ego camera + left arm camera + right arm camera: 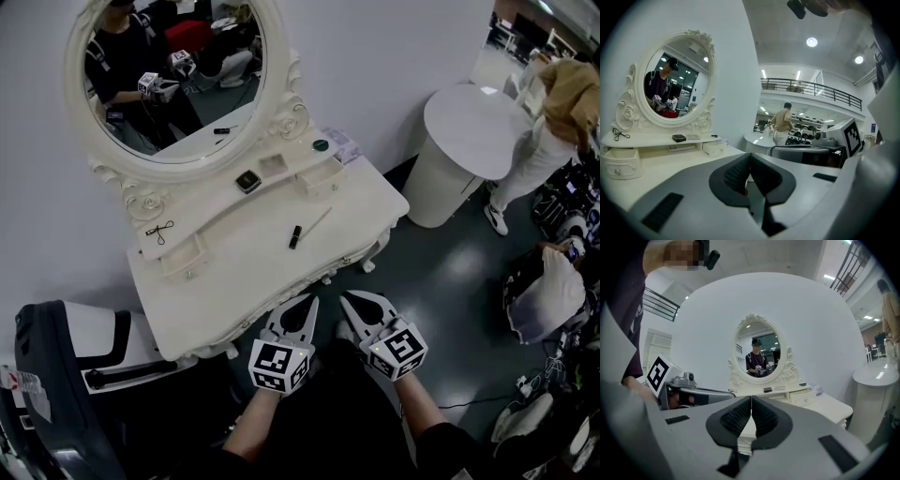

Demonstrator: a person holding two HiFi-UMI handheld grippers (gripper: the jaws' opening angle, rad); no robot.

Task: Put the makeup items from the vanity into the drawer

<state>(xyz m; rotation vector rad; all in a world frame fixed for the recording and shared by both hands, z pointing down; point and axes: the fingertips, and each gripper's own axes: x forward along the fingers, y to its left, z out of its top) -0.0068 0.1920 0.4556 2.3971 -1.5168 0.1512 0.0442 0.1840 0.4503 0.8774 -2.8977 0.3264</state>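
Note:
The white vanity (234,281) bears a black tube (294,236) and a thin stick (317,223) on its top. On its shelf lie a black compact (247,181), an eyelash curler (159,231) and a green-lidded jar (321,145). Two small drawers (184,258) (317,178) sit under the shelf. My left gripper (309,300) and right gripper (345,298) hover side by side at the vanity's front edge, both shut and empty. The left gripper view shows its own gripper (750,154), the compact (678,138) and the curler (618,135). The right gripper (751,398) faces the mirror (759,357).
A round white table (473,122) stands at the right with a person (553,122) beside it. A black and white chair (66,375) is at the vanity's left. Bags and gear (553,300) lie on the floor at the far right.

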